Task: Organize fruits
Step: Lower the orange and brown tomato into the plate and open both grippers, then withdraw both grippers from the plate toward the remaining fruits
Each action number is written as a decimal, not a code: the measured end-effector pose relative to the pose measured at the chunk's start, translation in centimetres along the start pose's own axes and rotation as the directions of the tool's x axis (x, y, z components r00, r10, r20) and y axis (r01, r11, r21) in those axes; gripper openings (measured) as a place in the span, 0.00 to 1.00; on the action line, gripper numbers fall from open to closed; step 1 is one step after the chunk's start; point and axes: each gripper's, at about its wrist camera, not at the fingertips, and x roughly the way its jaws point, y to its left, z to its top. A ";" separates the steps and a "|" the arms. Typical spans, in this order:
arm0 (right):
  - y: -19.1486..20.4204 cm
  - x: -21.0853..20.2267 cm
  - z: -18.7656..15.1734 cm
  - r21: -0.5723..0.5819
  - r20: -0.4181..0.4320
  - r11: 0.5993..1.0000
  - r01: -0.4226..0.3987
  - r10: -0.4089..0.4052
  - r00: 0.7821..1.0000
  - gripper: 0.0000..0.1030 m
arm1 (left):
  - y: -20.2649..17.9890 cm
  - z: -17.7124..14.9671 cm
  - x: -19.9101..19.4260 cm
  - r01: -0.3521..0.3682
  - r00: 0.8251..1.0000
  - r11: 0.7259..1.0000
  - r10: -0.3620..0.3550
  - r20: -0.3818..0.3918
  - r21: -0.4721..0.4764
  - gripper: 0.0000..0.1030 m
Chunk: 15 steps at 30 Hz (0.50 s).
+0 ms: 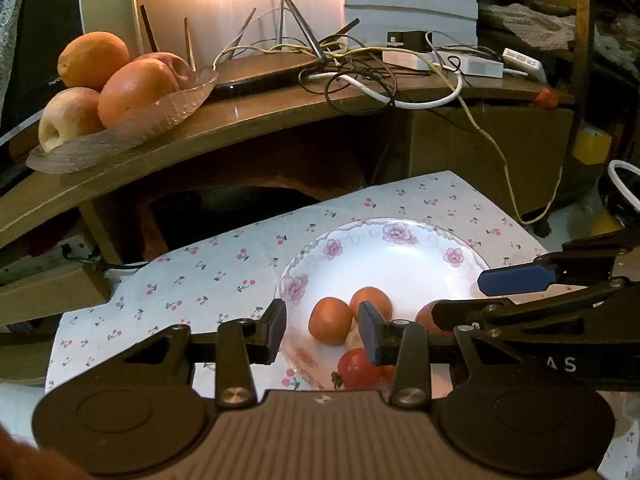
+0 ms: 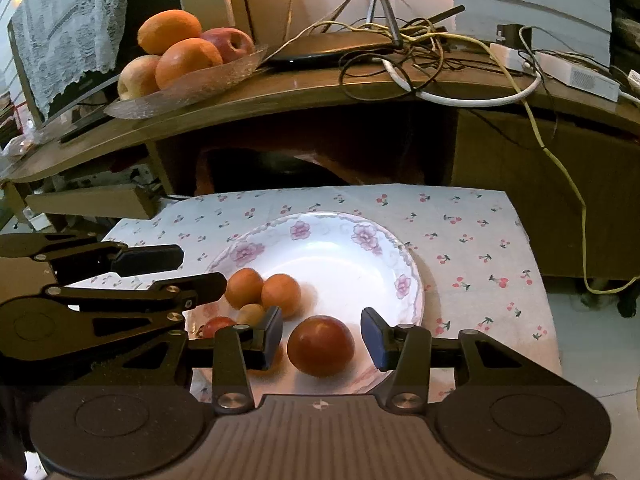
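I am working two hand-held grippers over a white porcelain plate with a pink flower border [image 2: 372, 236], which sits on a cherry-print cloth [image 2: 472, 240] on a low table. The right gripper [image 2: 322, 334] has its jaws spread wide and holds nothing; a large round reddish-brown fruit [image 2: 321, 346] lies on the near part of the plate directly between its two blue-padded fingers, with a clear gap on each side. The fruit is nearly round, so I see no long axis to line up with. The left gripper [image 1: 323, 328] is also open and empty, hovering over the left side of the plate, where two small orange round fruits [image 1: 348, 314] lie touching each other, with a small red fruit [image 1: 358, 368] and a pale one just beside them. Of the two, the right gripper is the nearer to the large fruit and already straddles it, so I judge that closing those fingers is the coming move. On the wooden shelf [image 2: 320, 88] behind, a clear glass dish [image 2: 208, 80] holds oranges and apples, likely the destination, though I cannot be sure. Tangled cables [image 2: 420, 48] lie to its right.
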 end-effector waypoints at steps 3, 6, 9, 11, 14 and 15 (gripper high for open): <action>0.6 -0.4 -0.3 -0.015 -0.002 1.000 -0.014 0.014 1.000 0.46 | 0.2 -0.3 -0.7 0.000 1.000 1.000 0.000 0.002 0.001 0.44; 1.3 -0.8 -0.7 -0.032 -0.006 0.999 -0.028 0.027 1.000 0.46 | 0.4 -0.9 -1.6 -0.001 1.000 1.000 0.001 0.002 0.006 0.46; 1.9 -1.2 -1.1 -0.050 -0.012 0.998 -0.045 0.044 0.999 0.46 | 0.5 -1.6 -2.4 0.000 1.000 1.000 0.000 -0.003 0.014 0.46; 2.4 -1.4 -1.5 -0.062 -0.019 0.997 -0.055 0.054 0.998 0.46 | 0.7 -2.1 -3.0 -0.002 1.000 1.000 0.002 -0.005 0.019 0.46; 3.1 -1.8 -2.1 -0.076 -0.031 0.994 -0.075 0.073 0.997 0.46 | 1.1 -3.0 -4.1 -0.003 1.000 1.000 0.003 -0.007 0.019 0.47; 3.4 -2.0 -2.3 -0.081 -0.036 0.993 -0.083 0.081 0.996 0.46 | 1.3 -3.3 -4.5 -0.004 1.000 1.000 0.004 -0.008 0.018 0.47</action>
